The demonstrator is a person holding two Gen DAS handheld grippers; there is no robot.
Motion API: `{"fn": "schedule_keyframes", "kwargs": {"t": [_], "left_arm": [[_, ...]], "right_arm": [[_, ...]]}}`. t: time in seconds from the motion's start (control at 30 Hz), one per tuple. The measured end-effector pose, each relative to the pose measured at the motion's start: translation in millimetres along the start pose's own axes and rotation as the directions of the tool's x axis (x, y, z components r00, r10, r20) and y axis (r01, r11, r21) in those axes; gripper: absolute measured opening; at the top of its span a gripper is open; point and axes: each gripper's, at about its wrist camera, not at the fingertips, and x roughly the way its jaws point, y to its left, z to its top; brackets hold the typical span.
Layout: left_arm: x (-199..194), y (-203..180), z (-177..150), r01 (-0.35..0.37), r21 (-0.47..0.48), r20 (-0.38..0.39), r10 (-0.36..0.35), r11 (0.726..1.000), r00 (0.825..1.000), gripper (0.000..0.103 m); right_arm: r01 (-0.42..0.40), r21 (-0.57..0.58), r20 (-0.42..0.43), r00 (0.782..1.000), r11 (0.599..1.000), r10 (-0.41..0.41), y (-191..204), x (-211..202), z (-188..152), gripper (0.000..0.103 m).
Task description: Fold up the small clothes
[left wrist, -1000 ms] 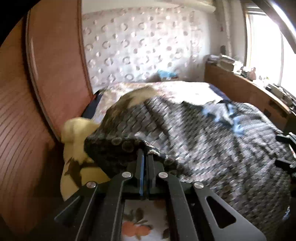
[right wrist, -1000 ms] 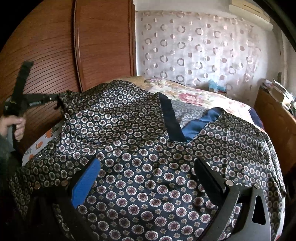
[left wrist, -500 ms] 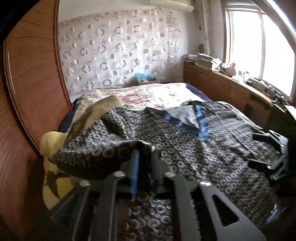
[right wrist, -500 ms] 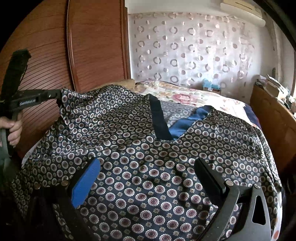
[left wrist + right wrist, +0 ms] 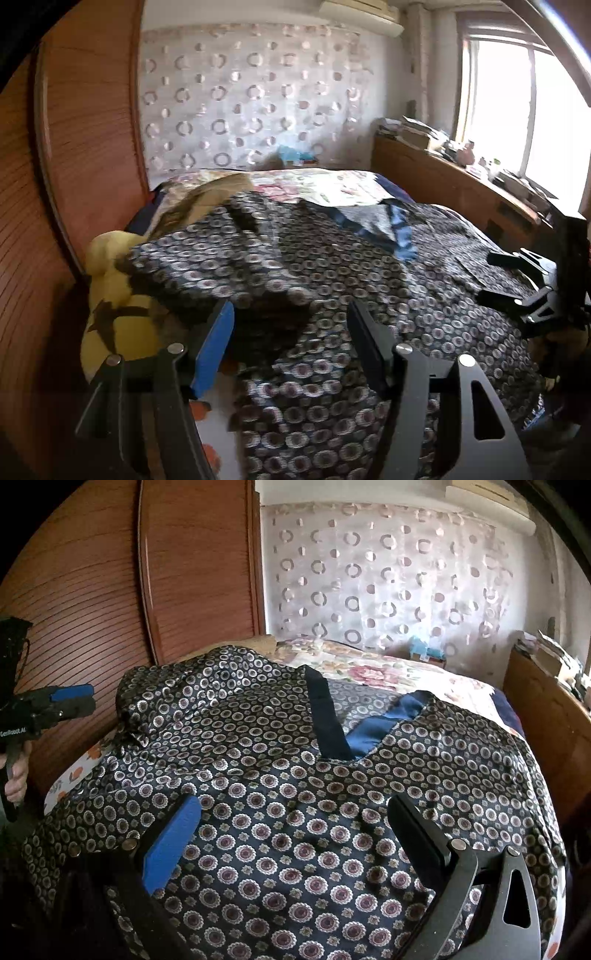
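Observation:
A dark navy garment printed with small circles and trimmed with a blue neckline band lies spread over the bed. It also shows in the left wrist view, with its left sleeve bunched in a heap. My left gripper is open and empty, just behind that heap; it shows at the left edge of the right wrist view. My right gripper is open and empty, low over the garment's front; it shows at the right of the left wrist view.
A yellow plush toy lies at the bed's left edge beside the wooden wardrobe. The floral bedspread shows beyond the garment. A wooden sideboard with clutter runs under the window on the right.
My left gripper was shut on the garment's sleeve and holding it up. It has opened, the sleeve has dropped onto the bed, and the gripper has drawn back. My right gripper stayed open.

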Motion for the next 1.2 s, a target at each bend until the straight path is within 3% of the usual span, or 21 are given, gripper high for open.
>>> {"fn": "schedule_keyframes", "kwargs": {"t": [0.3,0.47,0.57,0.73,0.8,0.87,1.2], "left_arm": [[23.7,59.7,9.0,-0.094,-0.125,-0.020,0.092,0.988,0.996,0.067],[50.6,87.8,13.4,-0.116,-0.204,-0.064,0.106,0.972,0.992,0.067],[61.9,97.8,9.3,-0.090,-0.256,-0.081,0.072,0.962,0.994,0.067],[74.4,91.1,8.3,-0.069,-0.250,-0.097,0.046,0.966,0.994,0.042],[77.5,87.3,10.2,-0.069,-0.240,-0.101,0.046,0.968,0.994,0.018],[77.1,85.0,14.7,-0.070,-0.233,-0.094,0.049,0.970,0.994,0.005],[65.8,30.9,69.6,-0.001,-0.099,-0.005,0.001,0.995,1.000,0.004]], "right_arm": [[-0.053,-0.063,-0.002,0.999,0.997,0.053,17.7,18.9,19.6,0.087],[-0.083,-0.087,-0.006,0.997,0.993,0.083,25.4,36.3,33.2,0.086],[-0.101,-0.098,-0.010,0.995,0.990,0.101,27.4,45.8,37.0,0.086],[-0.133,-0.091,-0.023,0.991,0.987,0.131,25.1,56.9,39.6,0.086],[-0.146,-0.086,-0.028,0.989,0.986,0.144,21.6,61.6,41.1,0.086],[-0.152,-0.084,-0.031,0.988,0.985,0.150,19.0,65.5,43.3,0.086],[-0.152,-0.052,-0.027,0.988,0.987,0.151,-9.9,81.6,55.4,0.086]]}}
